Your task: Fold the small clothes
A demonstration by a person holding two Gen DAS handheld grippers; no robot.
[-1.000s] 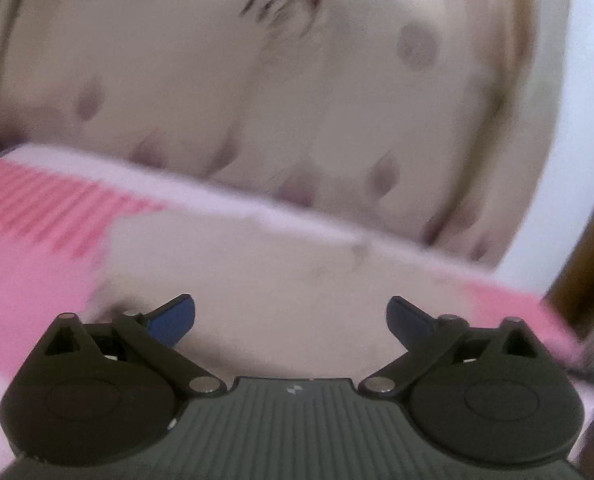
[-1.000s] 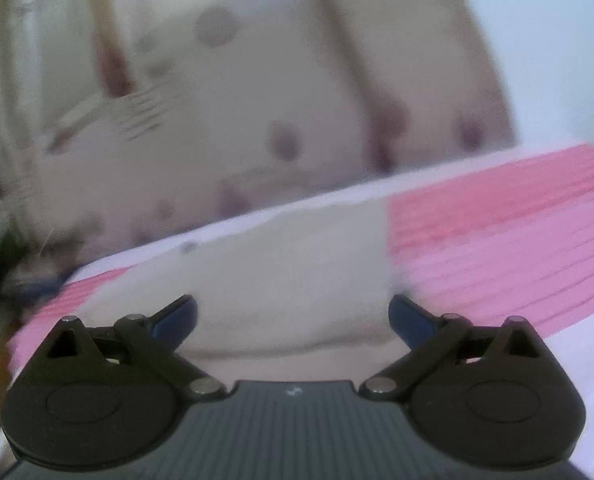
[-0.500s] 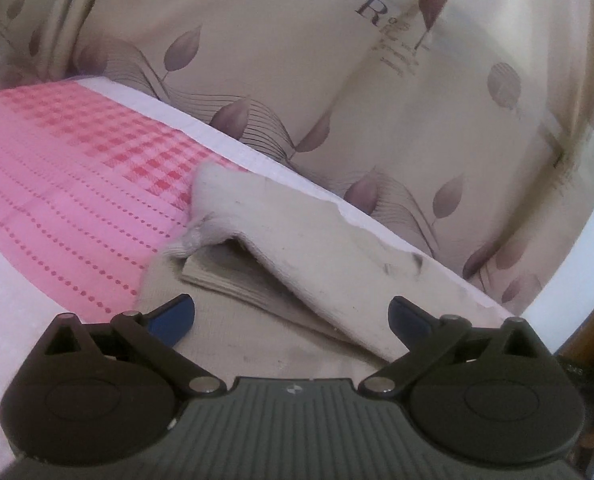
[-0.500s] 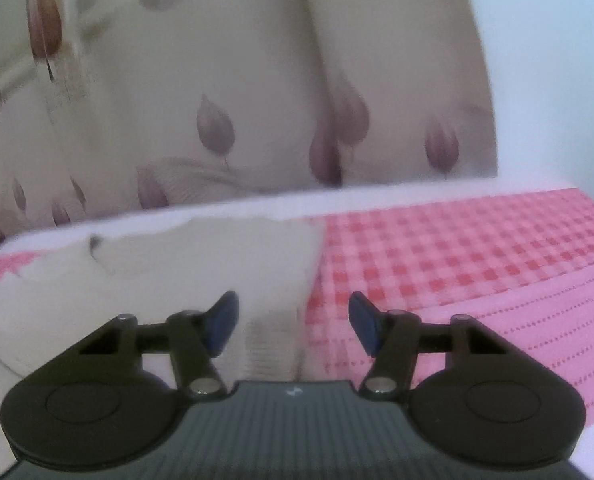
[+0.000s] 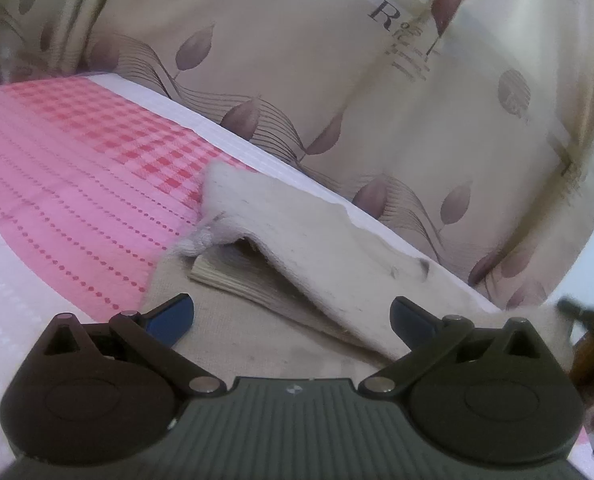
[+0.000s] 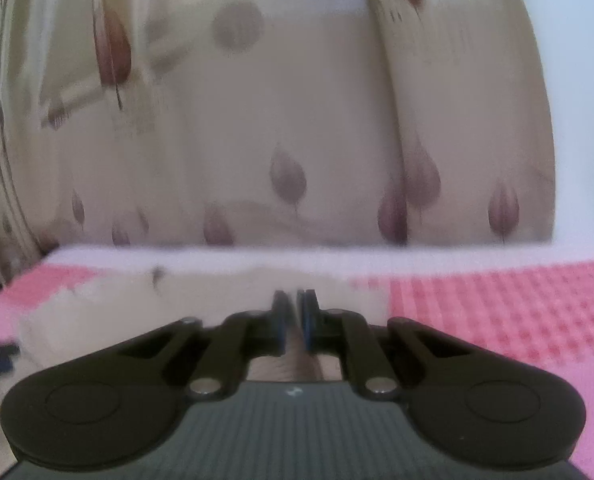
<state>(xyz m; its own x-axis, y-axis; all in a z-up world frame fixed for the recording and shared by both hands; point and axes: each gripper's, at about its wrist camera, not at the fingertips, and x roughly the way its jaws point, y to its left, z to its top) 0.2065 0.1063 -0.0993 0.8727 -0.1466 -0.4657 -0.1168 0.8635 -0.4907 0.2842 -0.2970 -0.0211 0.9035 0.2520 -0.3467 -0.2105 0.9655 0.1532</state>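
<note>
A beige cloth (image 5: 317,240) lies on a pink checked bed cover (image 5: 77,160). Its top layer is raised like a flap, with folded layers showing under it. My left gripper (image 5: 291,312) hovers low over the cloth's near part. It is open wide, with nothing pinched between its blue pads. In the right wrist view the same cloth (image 6: 217,292) lies just ahead, blurred. My right gripper (image 6: 295,300) is shut, and a thin strip of the cloth's edge sits between its pads.
A beige curtain (image 5: 297,80) with leaf prints hangs close behind the bed's far edge and also fills the right wrist view as the curtain (image 6: 297,120). Pink cover (image 6: 497,312) spreads to the right. Dark wood (image 5: 593,352) stands at the right edge.
My right gripper went from wide open to shut over the cloth's edge and rose a little. My left gripper dropped closer to the cloth early on, then held still, staying open.
</note>
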